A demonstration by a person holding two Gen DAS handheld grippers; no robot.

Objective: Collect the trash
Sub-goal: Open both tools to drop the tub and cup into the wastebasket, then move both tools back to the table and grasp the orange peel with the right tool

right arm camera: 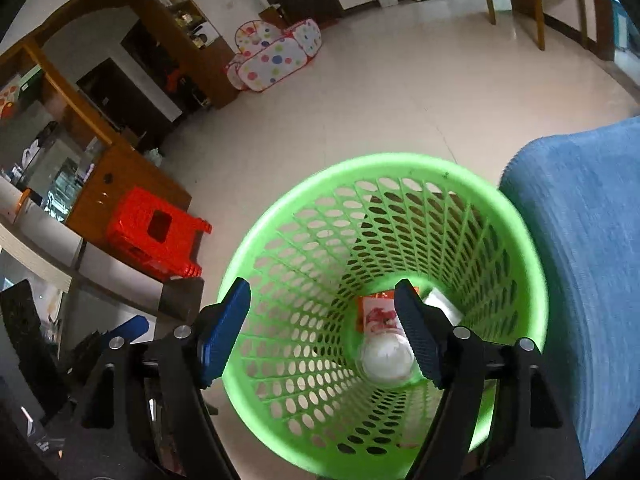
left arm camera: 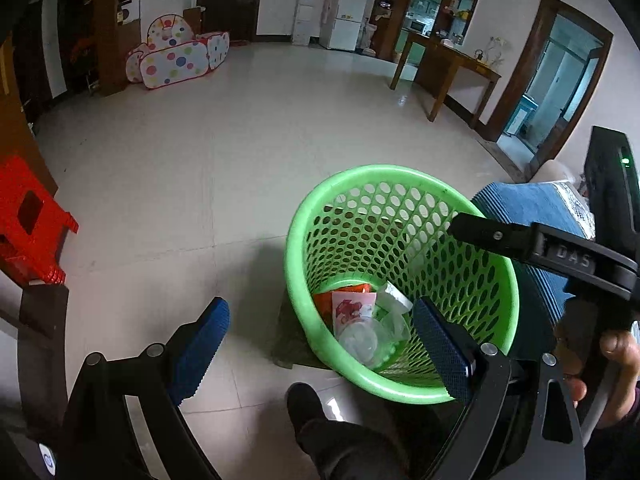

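A green perforated basket (left arm camera: 400,394) stands on the tiled floor. Inside it lie a red-and-white wrapper (left arm camera: 354,308) and crumpled clear plastic (left arm camera: 374,338). My left gripper (left arm camera: 320,344) is open at the basket's near rim, with nothing between its blue pads. My right gripper (right arm camera: 322,334) hangs open right above the basket (right arm camera: 280,216), looking down into it. Nothing is held between its pads. At the bottom I see the wrapper (right arm camera: 376,314) and a whitish round piece of plastic (right arm camera: 386,356). In the left wrist view a black finger (left arm camera: 496,236) of the right gripper reaches over the rim.
A blue cloth-covered seat (right arm camera: 580,240) presses against the basket's right side. A red plastic stool (right arm camera: 154,228) stands to the left beside a wooden cabinet (right arm camera: 120,176). The person's dark shoe (left arm camera: 304,404) is by the basket. Farther off are a spotted play tent (left arm camera: 176,56) and a wooden table (left arm camera: 452,64).
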